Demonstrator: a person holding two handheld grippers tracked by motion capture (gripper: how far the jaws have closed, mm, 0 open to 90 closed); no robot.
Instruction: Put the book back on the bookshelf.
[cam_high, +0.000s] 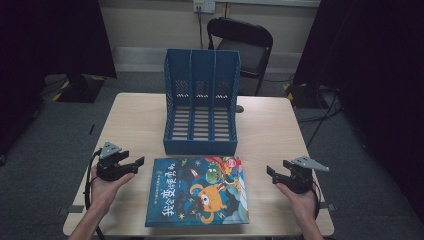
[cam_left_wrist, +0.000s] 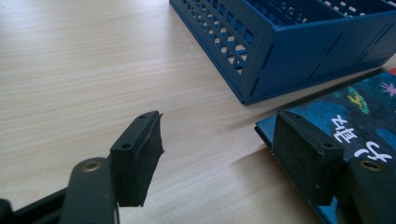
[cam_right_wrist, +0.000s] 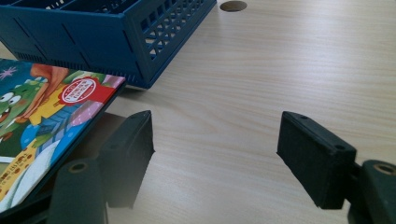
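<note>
A colourful picture book (cam_high: 200, 190) lies flat near the table's front edge, cover up. Behind it stands a blue three-slot file rack (cam_high: 201, 102), its slots bare. My left gripper (cam_high: 134, 164) rests on the table left of the book, open, nothing between its jaws. In the left gripper view the gripper (cam_left_wrist: 219, 154) stands just short of the book's corner (cam_left_wrist: 355, 116), with the rack (cam_left_wrist: 289, 42) beyond. My right gripper (cam_high: 274, 174) sits right of the book, open. The right gripper view has that gripper (cam_right_wrist: 215, 149) beside the book's edge (cam_right_wrist: 51, 112) and the rack (cam_right_wrist: 107, 32).
The light wooden table (cam_high: 135, 120) has bare room on both sides of the rack. A cable hole (cam_right_wrist: 233, 6) sits behind the rack's right side. A black folding chair (cam_high: 245, 45) stands beyond the table's far edge.
</note>
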